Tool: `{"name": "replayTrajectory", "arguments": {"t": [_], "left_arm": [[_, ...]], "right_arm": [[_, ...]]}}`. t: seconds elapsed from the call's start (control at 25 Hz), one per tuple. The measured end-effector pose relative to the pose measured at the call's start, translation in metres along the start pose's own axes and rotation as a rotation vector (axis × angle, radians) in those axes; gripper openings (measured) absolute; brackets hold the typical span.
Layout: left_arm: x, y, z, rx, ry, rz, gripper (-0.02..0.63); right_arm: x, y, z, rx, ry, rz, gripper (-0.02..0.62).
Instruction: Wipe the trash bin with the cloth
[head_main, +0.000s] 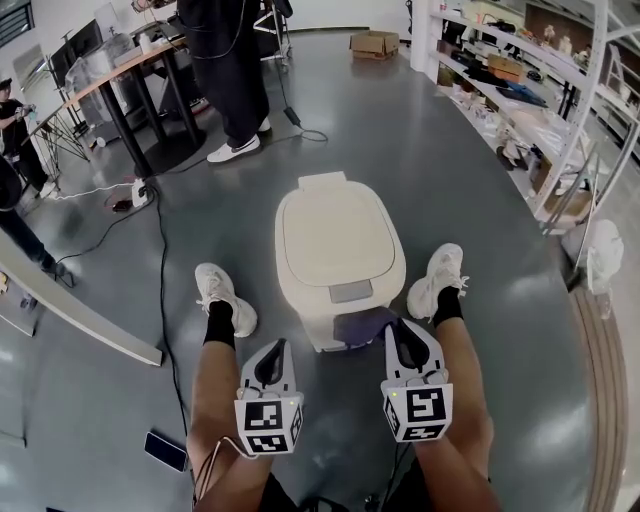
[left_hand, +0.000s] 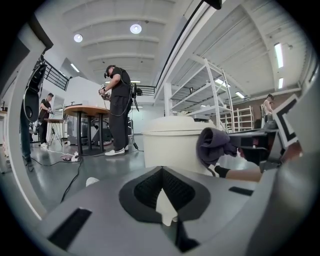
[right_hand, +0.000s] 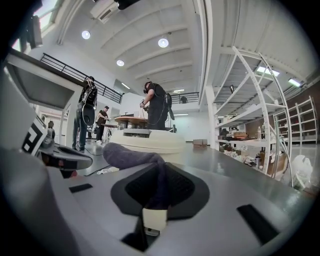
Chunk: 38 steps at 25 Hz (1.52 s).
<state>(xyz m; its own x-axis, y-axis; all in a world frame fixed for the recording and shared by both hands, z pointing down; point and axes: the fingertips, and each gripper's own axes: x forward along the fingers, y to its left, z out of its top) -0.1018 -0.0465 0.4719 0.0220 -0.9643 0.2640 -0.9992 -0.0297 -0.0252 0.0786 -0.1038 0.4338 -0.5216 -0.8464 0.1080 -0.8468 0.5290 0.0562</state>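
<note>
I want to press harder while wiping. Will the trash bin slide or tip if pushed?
It would likely slide before tipping: the bin is low and wide, standing on a smooth, glossy floor. It looks like light plastic, so probably little resistance. The cloth in the right gripper is soft, so pushes should spread gently.
</note>
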Motion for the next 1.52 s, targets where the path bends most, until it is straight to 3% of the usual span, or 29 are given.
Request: {"name": "replayTrajectory", "arguments": {"t": [0.36,0.6,0.92,1.16,1.52], "left_arm": [[0.0,-0.007,-0.006,-0.017,0.03,-0.013,-0.003],[0.002,-0.008,-0.009,-0.02,0.033,-0.011,-0.003],[0.001,0.002,-0.015,-0.032,0.038,0.0,-0.003],[0.003,0.014,-0.018,-0.054,0.043,0.016,-0.003],[0.004,0.031,-0.02,-0.059,0.041,0.035,-0.003]], "right_arm": [[-0.001,-0.029,-0.011,0.045,0.026,-0.069,0.052],[-0.006,-0.029,-0.005,0.037,0.006,-0.047,0.052],[-0.014,0.019,-0.004,-0.068,0.006,0.105,0.052],[-0.005,0.067,-0.023,-0.092,0.069,0.221,0.052],[0.026,0.111,-0.042,-0.064,0.124,0.292,0.052]]}}
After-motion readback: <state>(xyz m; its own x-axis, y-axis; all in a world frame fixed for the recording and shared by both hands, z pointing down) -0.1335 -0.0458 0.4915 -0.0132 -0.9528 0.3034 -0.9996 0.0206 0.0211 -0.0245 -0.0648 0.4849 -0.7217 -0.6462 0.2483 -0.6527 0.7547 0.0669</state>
